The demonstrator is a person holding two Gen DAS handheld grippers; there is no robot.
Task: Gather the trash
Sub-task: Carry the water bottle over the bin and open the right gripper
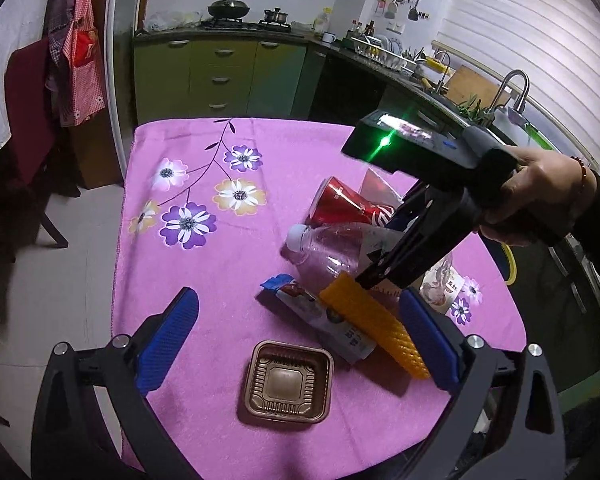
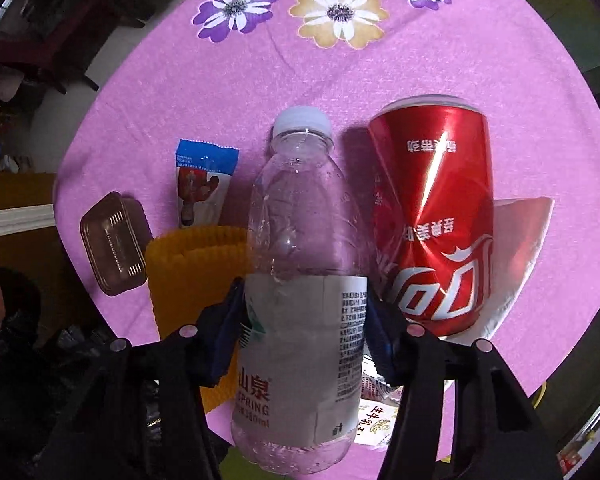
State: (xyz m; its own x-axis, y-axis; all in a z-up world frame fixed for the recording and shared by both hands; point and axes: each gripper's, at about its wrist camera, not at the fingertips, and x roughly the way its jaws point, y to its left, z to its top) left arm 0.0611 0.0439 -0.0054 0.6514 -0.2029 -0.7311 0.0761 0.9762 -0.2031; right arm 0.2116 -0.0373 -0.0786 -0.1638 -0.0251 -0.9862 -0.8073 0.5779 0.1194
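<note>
Two blue fingers [image 2: 228, 332] of my right gripper [image 2: 304, 332] clamp the clear bottle's [image 2: 300, 240] labelled waist, cap toward twelve o'clock, red can [image 2: 432, 216] lying at three. My left gripper [image 1: 296, 332] hangs released above the desk [image 1: 204, 264].

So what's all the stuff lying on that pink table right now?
bottle: one, clear, white cap, lying mid-table between the right gripper's pads
can: one, red, dented, beside the bottle
wrapper: one, blue and white, other side of the bottle
tray: one, brown, near edge
yellow sheet: one, ribbed, over the wrapper
tablecloth: one, pink, flowered
left gripper: open, above the tray
right gripper: closed on the bottle
</note>
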